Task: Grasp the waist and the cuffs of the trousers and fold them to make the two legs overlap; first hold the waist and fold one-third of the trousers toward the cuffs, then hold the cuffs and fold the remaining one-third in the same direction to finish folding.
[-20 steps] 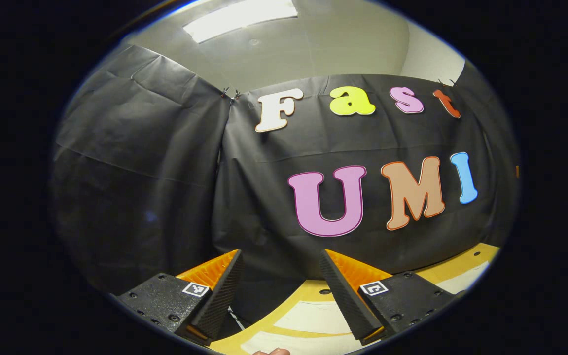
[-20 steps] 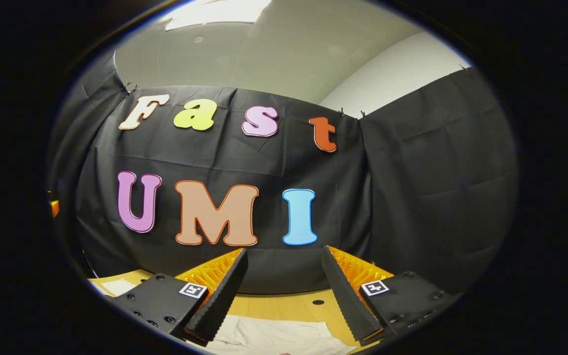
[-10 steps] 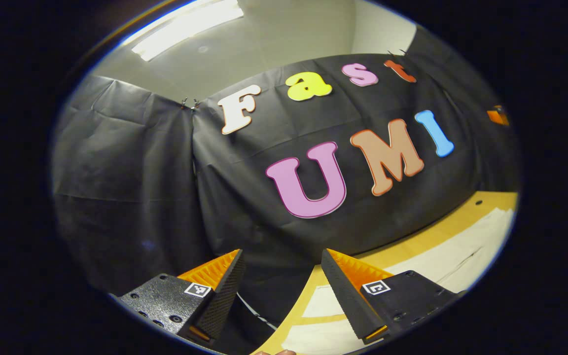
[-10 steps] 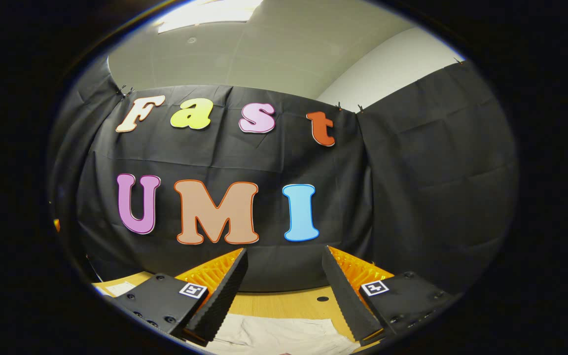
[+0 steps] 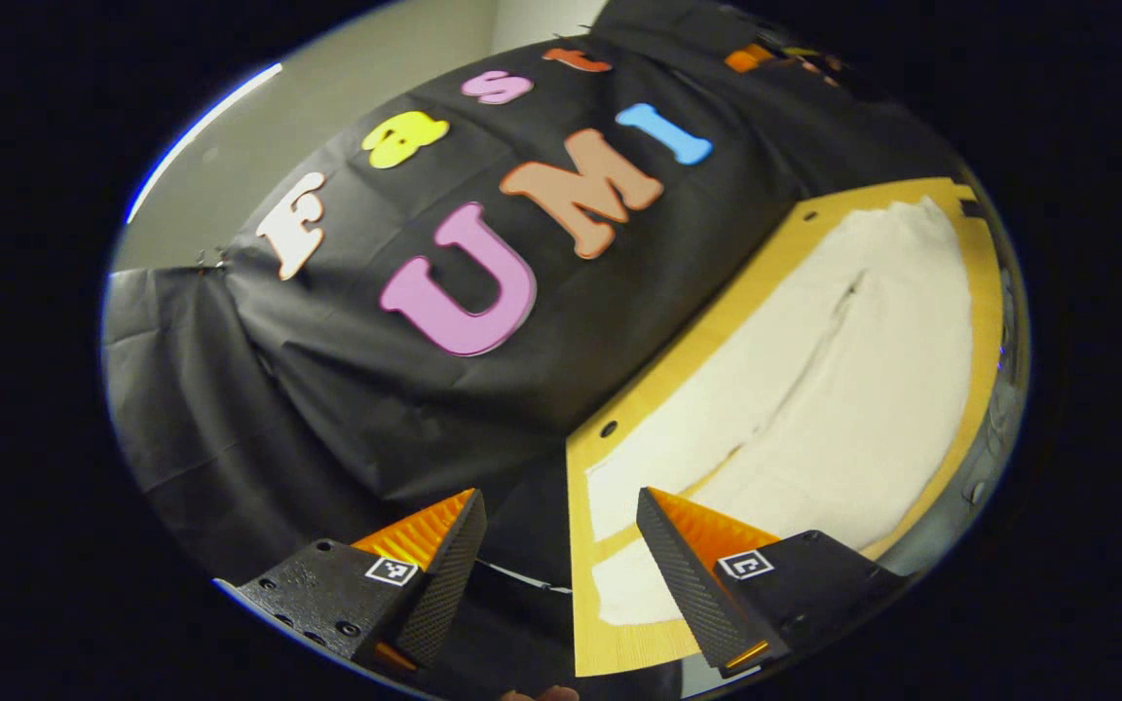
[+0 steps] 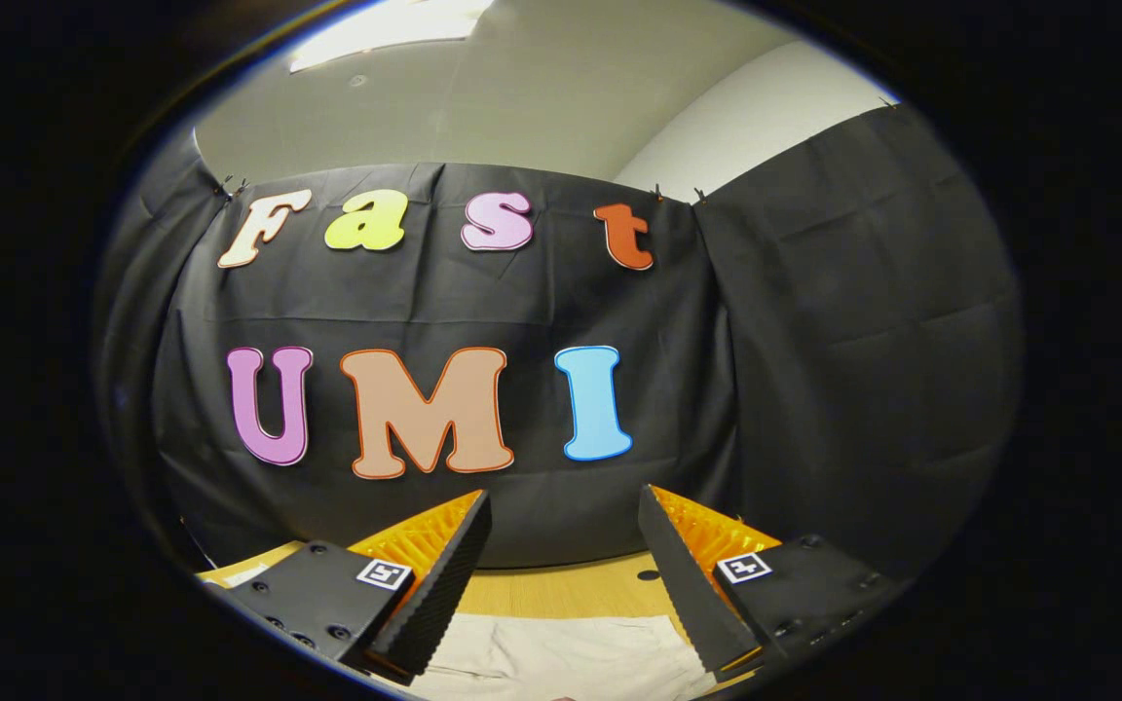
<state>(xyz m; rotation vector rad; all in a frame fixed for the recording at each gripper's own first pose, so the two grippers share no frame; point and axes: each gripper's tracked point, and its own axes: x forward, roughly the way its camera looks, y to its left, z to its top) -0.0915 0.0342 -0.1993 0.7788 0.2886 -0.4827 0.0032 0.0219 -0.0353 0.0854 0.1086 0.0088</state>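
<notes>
**Both grippers empty above the spread trousers**

Left gripper [image 5: 556, 545] hung with its fingers apart and nothing between them, off the near end of the worktop [image 5: 619, 652]. Right gripper [image 6: 561, 550] was likewise spread and empty, raised near the worktop's front edge.

In the left gripper view the trousers [image 5: 814, 389] lay flat along the wooden worktop, covering most of it, the two legs side by side with a narrow dark gap between them. One end lay just beyond the left gripper's fingers; whether that was waist or cuffs I could not tell. In the right gripper view a wrinkled part of the pale cloth sat just below the fingers.

The fabric looked light, soft and limp, matte and woven. It would probably sag and crease when lifted, so a hold on the thicker waistband corners and cuff hems seemed soundest.
</notes>
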